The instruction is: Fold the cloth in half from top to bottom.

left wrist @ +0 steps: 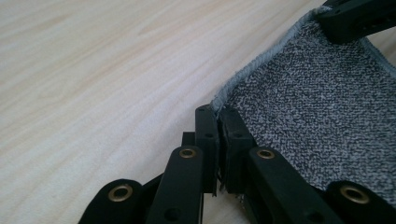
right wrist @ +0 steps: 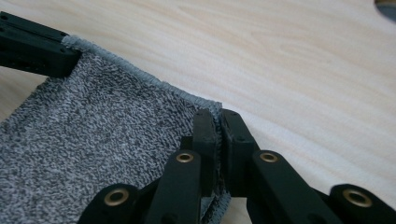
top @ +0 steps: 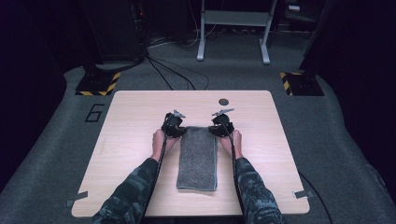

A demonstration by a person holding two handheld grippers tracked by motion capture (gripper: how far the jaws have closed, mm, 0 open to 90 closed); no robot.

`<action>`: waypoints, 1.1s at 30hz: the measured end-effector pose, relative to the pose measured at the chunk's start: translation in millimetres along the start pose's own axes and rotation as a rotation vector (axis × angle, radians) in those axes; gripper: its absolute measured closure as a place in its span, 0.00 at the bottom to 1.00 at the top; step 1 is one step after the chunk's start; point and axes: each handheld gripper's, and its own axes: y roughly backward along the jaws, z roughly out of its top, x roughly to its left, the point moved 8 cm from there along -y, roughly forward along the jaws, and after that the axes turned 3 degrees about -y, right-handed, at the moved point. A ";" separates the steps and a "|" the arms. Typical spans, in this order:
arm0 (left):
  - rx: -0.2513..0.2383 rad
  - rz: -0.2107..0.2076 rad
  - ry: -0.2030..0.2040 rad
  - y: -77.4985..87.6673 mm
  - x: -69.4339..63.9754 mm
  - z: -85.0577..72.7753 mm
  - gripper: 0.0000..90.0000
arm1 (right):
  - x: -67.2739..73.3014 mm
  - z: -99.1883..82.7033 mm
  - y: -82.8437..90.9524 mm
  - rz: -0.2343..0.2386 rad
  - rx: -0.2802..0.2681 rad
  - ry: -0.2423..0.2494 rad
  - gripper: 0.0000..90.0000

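A grey speckled towel [top: 198, 158] lies folded into a long strip down the middle of the wooden table [top: 130, 140]. My left gripper [top: 176, 129] is at its far left corner and my right gripper [top: 218, 129] at its far right corner. In the left gripper view the jaws are pressed together on the towel's hemmed corner [left wrist: 219, 103], with the cloth [left wrist: 317, 102] spreading to the right. Over in the right gripper view, the jaws pinch the other corner [right wrist: 217, 112], the cloth [right wrist: 102, 135] spreading to the left. Each view shows the other gripper's jaw at the opposite corner.
A small dark round mark [top: 223, 101] sits on the table beyond the towel. Tape tabs [top: 76, 199] mark the near corners. Past the table are black-and-yellow striped stand bases [top: 98, 84], floor cables [top: 173, 70] and a grey frame [top: 233, 28].
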 end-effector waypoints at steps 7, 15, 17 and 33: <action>-0.056 0.011 -0.003 16.2 1.9 14.3 0.97 | 0.7 12.2 15.0 -0.007 -0.071 0.053 0.96; -0.097 0.024 -0.014 28.8 0.1 24.8 0.97 | -0.9 30.4 33.2 -0.008 -0.129 0.054 0.96; -0.110 0.031 -0.024 33.8 -0.1 28.0 0.97 | -0.4 34.5 37.2 -0.008 -0.137 0.051 0.96; -0.199 0.056 -0.026 64.5 6.2 45.6 0.97 | 10.7 56.3 63.0 0.009 -0.227 0.122 0.96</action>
